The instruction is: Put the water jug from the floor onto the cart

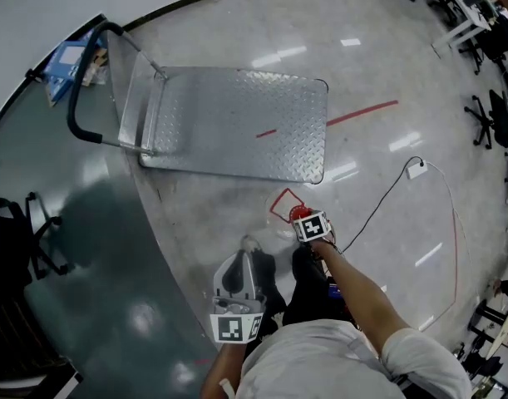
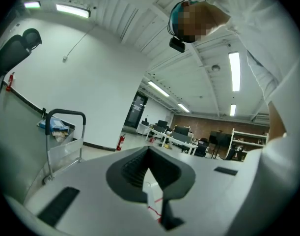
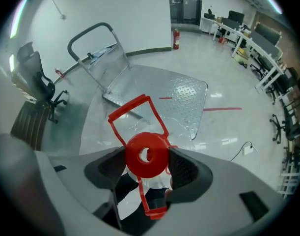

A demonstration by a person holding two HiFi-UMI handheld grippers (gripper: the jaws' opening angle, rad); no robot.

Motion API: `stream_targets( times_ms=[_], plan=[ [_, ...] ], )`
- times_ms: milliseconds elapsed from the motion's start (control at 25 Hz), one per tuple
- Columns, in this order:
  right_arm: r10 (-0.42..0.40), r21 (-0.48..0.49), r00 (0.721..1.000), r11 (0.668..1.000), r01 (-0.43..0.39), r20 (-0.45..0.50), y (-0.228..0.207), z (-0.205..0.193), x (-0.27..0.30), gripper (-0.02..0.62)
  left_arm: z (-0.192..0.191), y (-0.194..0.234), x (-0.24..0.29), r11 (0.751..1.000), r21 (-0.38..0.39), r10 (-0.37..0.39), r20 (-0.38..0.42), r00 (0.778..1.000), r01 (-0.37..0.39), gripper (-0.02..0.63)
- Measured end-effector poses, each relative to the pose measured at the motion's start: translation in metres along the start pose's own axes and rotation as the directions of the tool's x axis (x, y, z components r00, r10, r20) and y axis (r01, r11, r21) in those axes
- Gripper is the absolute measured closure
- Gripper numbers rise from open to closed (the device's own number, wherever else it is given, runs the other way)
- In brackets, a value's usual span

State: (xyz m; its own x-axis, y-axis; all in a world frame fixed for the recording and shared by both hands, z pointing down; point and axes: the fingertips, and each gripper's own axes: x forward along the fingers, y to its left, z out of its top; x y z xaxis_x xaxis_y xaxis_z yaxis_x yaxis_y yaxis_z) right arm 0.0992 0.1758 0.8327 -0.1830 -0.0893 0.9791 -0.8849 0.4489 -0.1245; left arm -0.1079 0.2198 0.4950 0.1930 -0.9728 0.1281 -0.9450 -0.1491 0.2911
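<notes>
Both tools are closed: the right tool point(image 3: 147, 167) clamps the red cap point(image 3: 146, 155) of the water jug point(image 1: 280, 223), which is probably heavy and slippery; the left tool point(image 2: 150, 154) is empty.

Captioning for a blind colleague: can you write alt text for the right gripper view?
The jaws clamp a clear jug by its red cap. Beyond it, a metal cart stands on the grey floor.

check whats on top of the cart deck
Nothing: the cart deck is bare metal edge to edge. The water jug is off it, red cap between the right tongs. Whatever lies under the deck is covered.
</notes>
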Motion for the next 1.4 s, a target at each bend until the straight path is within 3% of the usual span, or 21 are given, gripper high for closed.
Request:
stream_targets(
  times_ms=[240, 520, 760, 1160, 1400],
  plan=[
    [0.008, 0.037, 0.999, 0.999, -0.010, 0.053, -0.002, 0.034, -0.078, 0.318, 0.045, 0.004, 0.002, 0.999, 0.016, -0.052, 0.044, 0.998, 0.051, 0.603],
    [0.006, 0.026, 0.993, 1.000, -0.009, 0.121, -0.017, 0.084, -0.115, 0.318, 0.067, -0.003, 0.028, 0.995, 0.020, -0.095, 0.096, 0.991, 0.093, 0.603],
    [0.017, -0.008, 0.991, 1.000, -0.016, 0.134, -0.030, 0.141, -0.117, 0.319, 0.080, -0.003, 0.078, 0.995, 0.041, -0.094, 0.113, 0.989, 0.089, 0.603],
    [0.079, -0.099, 0.987, 0.993, -0.066, 0.139, -0.051, 0.233, -0.107, 0.319, 0.116, 0.008, 0.193, 0.998, 0.055, -0.018, 0.144, 0.989, 0.010, 0.603],
    [0.133, -0.102, 0.988, 0.987, -0.125, 0.079, -0.055, 0.265, -0.096, 0.319, 0.135, 0.010, 0.245, 0.997, 0.076, -0.007, 0.168, 0.986, -0.005, 0.603]
  ],
)
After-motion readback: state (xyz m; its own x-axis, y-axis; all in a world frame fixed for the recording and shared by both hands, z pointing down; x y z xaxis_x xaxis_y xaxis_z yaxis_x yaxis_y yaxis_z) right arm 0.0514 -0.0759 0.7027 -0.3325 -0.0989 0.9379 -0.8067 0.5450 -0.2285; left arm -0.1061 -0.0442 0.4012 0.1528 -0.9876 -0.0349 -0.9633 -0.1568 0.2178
